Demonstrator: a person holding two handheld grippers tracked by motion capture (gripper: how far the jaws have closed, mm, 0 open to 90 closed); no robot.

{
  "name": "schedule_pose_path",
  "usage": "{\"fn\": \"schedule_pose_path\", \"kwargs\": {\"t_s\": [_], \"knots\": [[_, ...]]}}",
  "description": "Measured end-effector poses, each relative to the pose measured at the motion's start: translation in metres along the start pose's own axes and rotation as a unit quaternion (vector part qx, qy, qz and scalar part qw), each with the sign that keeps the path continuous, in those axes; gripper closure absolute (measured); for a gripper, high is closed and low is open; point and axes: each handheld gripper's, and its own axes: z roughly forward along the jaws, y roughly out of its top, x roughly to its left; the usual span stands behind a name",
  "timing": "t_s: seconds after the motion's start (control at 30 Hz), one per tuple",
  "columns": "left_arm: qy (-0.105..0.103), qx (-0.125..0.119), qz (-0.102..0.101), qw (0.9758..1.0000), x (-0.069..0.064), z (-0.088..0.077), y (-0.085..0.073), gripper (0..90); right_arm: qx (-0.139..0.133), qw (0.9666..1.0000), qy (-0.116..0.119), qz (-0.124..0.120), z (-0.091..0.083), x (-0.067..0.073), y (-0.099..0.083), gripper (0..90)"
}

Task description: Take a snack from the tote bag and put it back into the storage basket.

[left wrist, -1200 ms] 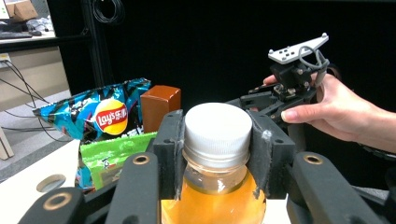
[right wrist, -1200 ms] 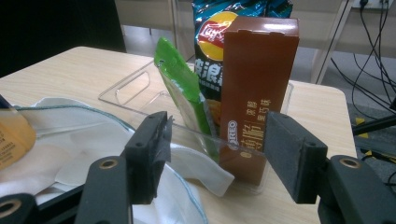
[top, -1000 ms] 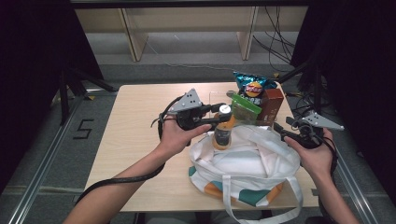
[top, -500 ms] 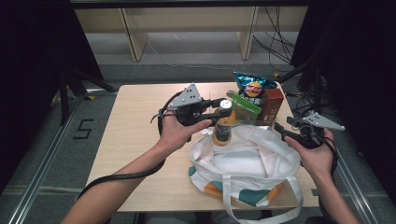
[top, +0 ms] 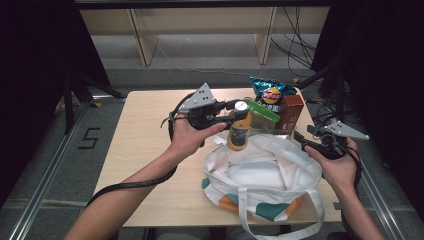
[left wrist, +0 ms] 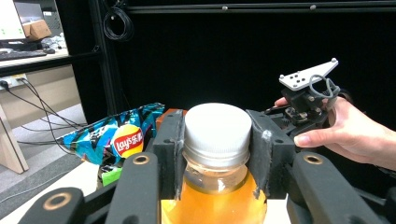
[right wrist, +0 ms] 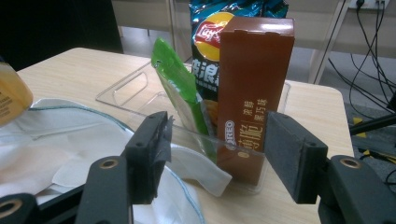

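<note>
We see clear tray (right wrist: pixel 122 86) at worktop (top: pixel 150 130) far edge: brown box (right wrist: pixel 252 93), green packet (right wrist: pixel 180 88), blue chip bag (top: pixel 270 90) upright inside. Cables (top: pixel 295 50) on floor beyond.

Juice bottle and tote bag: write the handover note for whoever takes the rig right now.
Left gripper: shut on the juice bottle, pads at its neck just under the white cap; bottle upright over the bag's far rim.
Right gripper: open, nothing between the jaws, held at the right edge of the tote bag, facing the clear tray.
In the tray: brown box, green packet, chips bag.
Done: bottle picked up and brought to the bag.
Left: lower it in and release; the tray items probably follow.
</note>
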Motion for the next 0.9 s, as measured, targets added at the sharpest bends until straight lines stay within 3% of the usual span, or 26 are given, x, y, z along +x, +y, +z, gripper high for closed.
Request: {"fn": "schedule_pose_path", "kwargs": {"t_s": [0.03, 0.1, 0.2, 0.27, 0.43, 0.5, 0.8, 0.9], "knots": [[0.002, -0.001, -0.001, 1.0000, 0.001, 0.000, 0.000, 58.9, -0.001, 1.0000, 0.000, -0.007, 0.000, -0.001, 0.000, 41.8], [0.003, -0.001, 0.001, 1.0000, 0.002, 0.001, 0.001, 58.9, 0.003, 1.0000, 0.002, 0.007, 0.000, 0.001, 0.000, 41.8], [0.005, -0.001, 0.002, 1.0000, 0.004, 0.002, 0.003, 59.0, -0.002, 1.0000, -0.001, -0.009, 0.000, -0.001, 0.000, 41.7], [0.006, -0.001, 0.001, 1.0000, 0.005, 0.002, 0.004, 59.0, 0.003, 1.0000, -0.004, 0.004, -0.001, 0.000, 0.001, 41.7], [0.011, -0.002, 0.003, 0.9999, 0.008, 0.004, 0.005, 59.0, 0.003, 1.0000, -0.001, 0.000, -0.001, -0.001, 0.000, 41.7], [0.012, -0.002, 0.003, 0.9999, 0.009, 0.005, 0.005, 59.0, -0.013, 0.9999, -0.008, -0.005, 0.000, -0.002, 0.000, 41.7], [0.016, -0.006, 0.000, 0.9999, 0.015, 0.010, 0.004, 58.9, 0.000, 1.0000, -0.005, 0.004, -0.002, -0.001, 0.000, 41.7], [0.018, -0.005, 0.000, 0.9998, 0.018, 0.010, 0.004, 59.0, -0.009, 1.0000, -0.004, -0.002, -0.001, -0.002, 0.000, 41.6]]}}
